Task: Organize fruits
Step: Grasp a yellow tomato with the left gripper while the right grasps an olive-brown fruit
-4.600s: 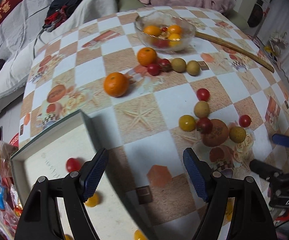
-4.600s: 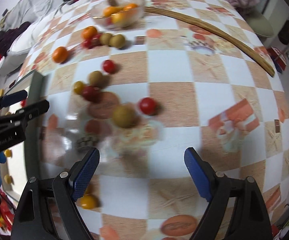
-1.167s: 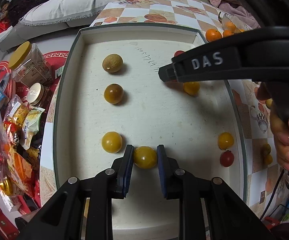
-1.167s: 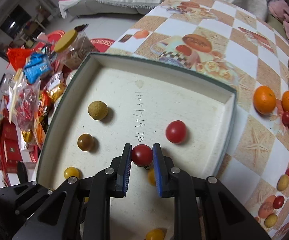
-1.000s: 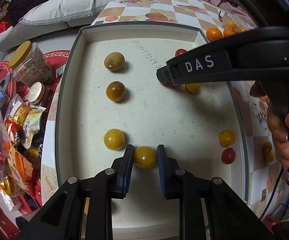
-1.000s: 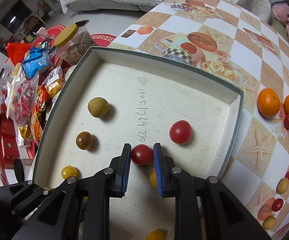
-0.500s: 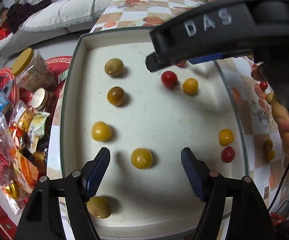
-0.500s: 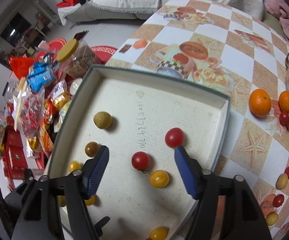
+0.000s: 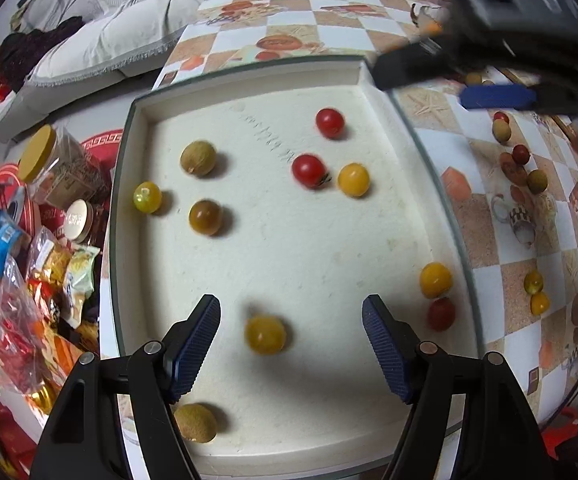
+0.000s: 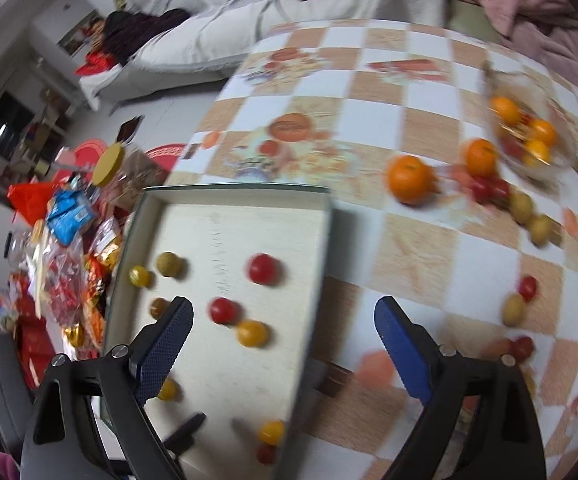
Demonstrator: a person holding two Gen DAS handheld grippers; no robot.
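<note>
A white tray with a green rim (image 9: 249, 72) holds several cherry tomatoes and brownish round fruits. My left gripper (image 9: 291, 308) is open above the tray's near end, and a yellow tomato (image 9: 265, 335) lies loose on the tray floor between its fingers. The jaws of my right gripper (image 10: 283, 312) are opening over the tray's right rim (image 10: 321, 264) with nothing between them. A red tomato (image 10: 223, 310) lies free just left of it, beside a yellow one (image 10: 252, 333). The right gripper's fingers (image 9: 497, 97) show blurred at the top right of the left wrist view.
Two oranges (image 10: 411, 178), a glass bowl (image 10: 529, 136) of fruit and several small loose fruits (image 9: 537, 180) lie on the checkered table right of the tray. Snack bags (image 9: 17, 280) and a yellow-lidded jar (image 9: 49, 156) sit beyond the tray's left edge.
The left gripper opened and let go of the yellow tomato; the right opened and let go of the red tomato. Both lifted, and the right gripper swung toward the table's fruit side.
</note>
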